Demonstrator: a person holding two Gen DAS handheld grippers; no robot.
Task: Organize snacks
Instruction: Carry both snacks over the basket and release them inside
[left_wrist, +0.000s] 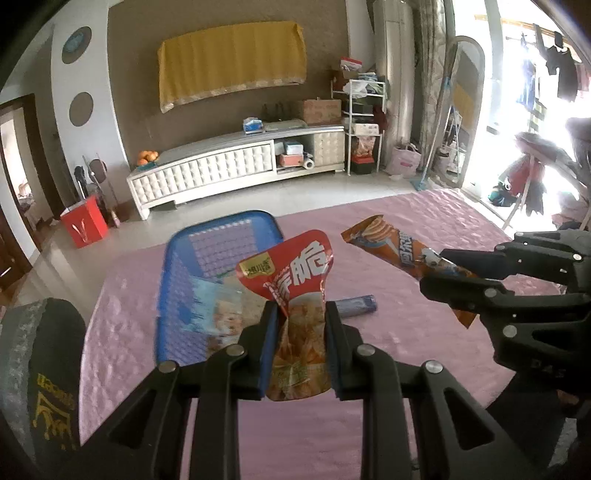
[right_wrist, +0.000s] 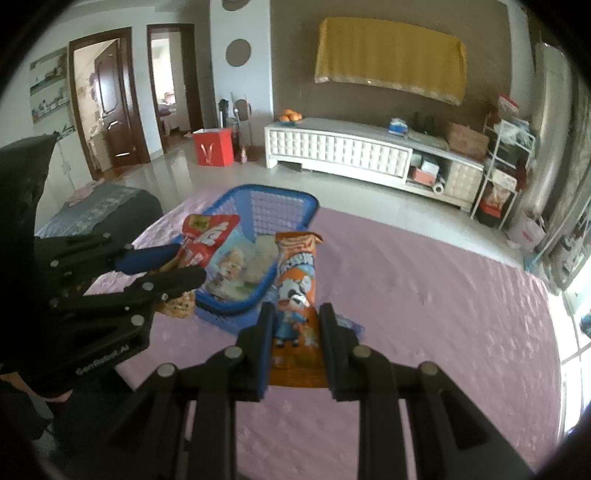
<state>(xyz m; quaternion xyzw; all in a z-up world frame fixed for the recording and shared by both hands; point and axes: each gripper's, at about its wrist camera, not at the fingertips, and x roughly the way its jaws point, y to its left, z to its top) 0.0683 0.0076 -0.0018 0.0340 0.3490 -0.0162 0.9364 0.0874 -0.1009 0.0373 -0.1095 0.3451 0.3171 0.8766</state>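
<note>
Each claw clamps a snack above the pink table: left claw a red pouch, right claw an orange packet; dropping both into the blue basket at the far-left corner looks next.

Red snack packet: large white characters, the clearest "脆", and a yellow brand patch too small to read. Left gripper body: white lettering "GenRobot.AI". Orange cow-print packet: lettering not legible

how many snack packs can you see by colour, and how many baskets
red snack pack, in the left tool: 1
orange snack pack, in the right tool: 1
pale blue snack pack, in the basket: 1
blue basket: 1
total: 4
</note>
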